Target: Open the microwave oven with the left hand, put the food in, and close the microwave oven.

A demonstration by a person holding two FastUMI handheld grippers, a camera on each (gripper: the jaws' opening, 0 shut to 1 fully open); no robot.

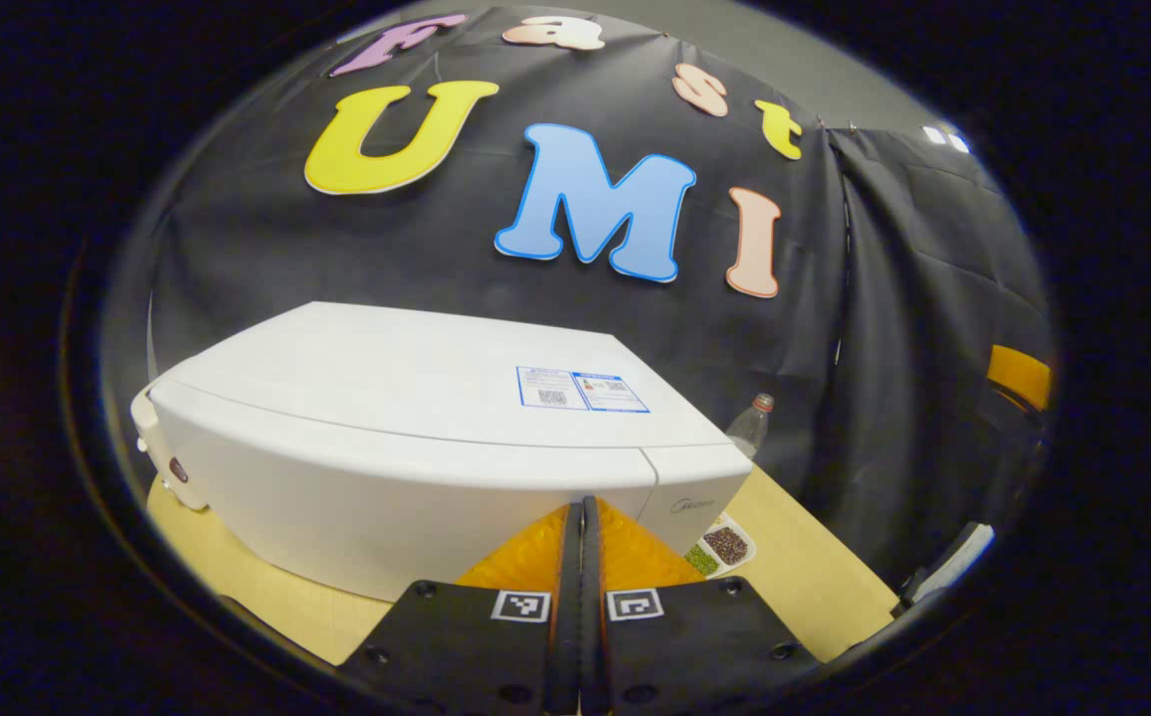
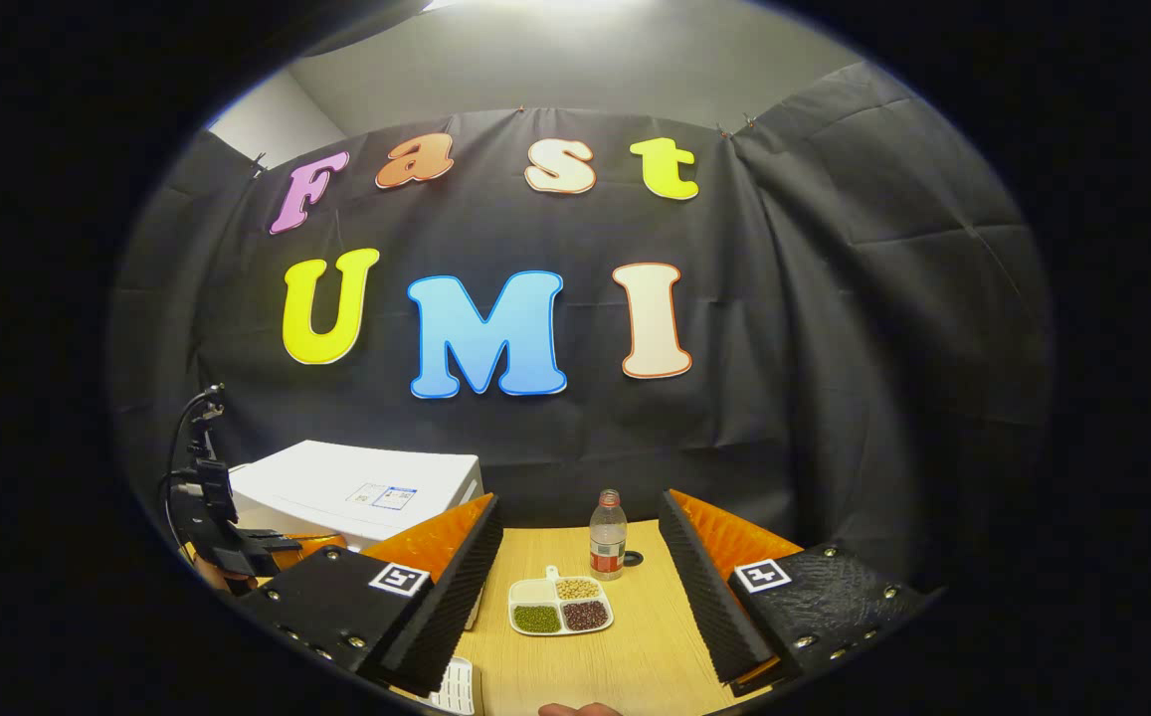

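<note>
Hovering left gripper (image 1: 581,517) jaws closed, empty, near microwave (image 1: 416,418); right gripper (image 2: 580,557) jaws spread above food tray (image 2: 561,607).

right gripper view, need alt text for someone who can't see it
The right gripper, jaws wide open, hovers above a wooden table, framing a divided plate of food with a bottle standing just behind it. To the left sits a white microwave oven, with the left gripper in front of it.
</note>
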